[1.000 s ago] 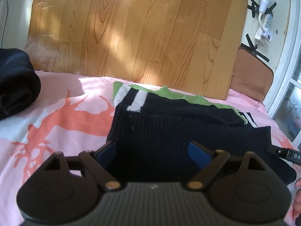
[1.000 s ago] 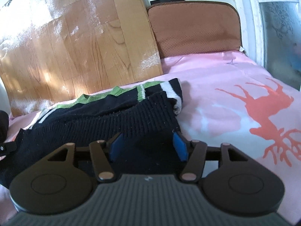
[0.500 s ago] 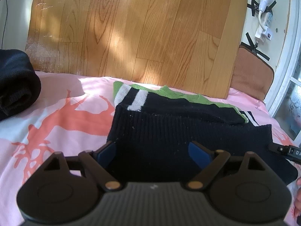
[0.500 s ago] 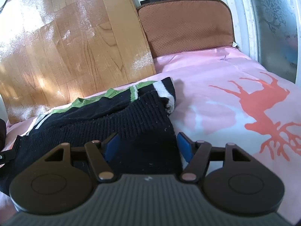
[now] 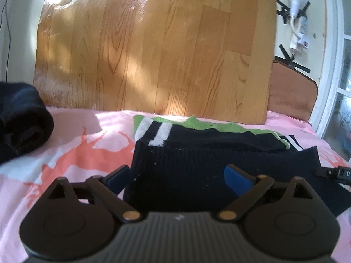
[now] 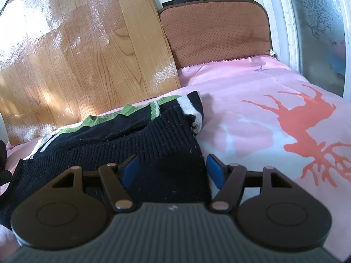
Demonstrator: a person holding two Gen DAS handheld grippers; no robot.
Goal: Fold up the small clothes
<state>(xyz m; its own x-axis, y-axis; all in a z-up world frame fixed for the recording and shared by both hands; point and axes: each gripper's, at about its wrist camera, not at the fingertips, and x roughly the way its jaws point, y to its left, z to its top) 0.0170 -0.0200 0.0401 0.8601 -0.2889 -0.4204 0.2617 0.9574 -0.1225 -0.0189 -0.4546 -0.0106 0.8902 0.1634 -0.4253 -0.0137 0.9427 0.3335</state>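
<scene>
The black sweater is ribbed knit cloth; the bed sheet is smooth cloth; the wood-look board is glossy.

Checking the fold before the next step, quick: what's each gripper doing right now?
Left gripper: open, jaws just widened, astride the black knit garment's left edge, not pinching it.
Right gripper: open, jaws widened moments ago, astride its right edge, not pinching.

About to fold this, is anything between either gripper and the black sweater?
Nothing visible. The sweater lies directly in front of the left gripper and right gripper, its near hem between each pair of open fingers. The rolled dark cloth sits well off to the side.
</scene>
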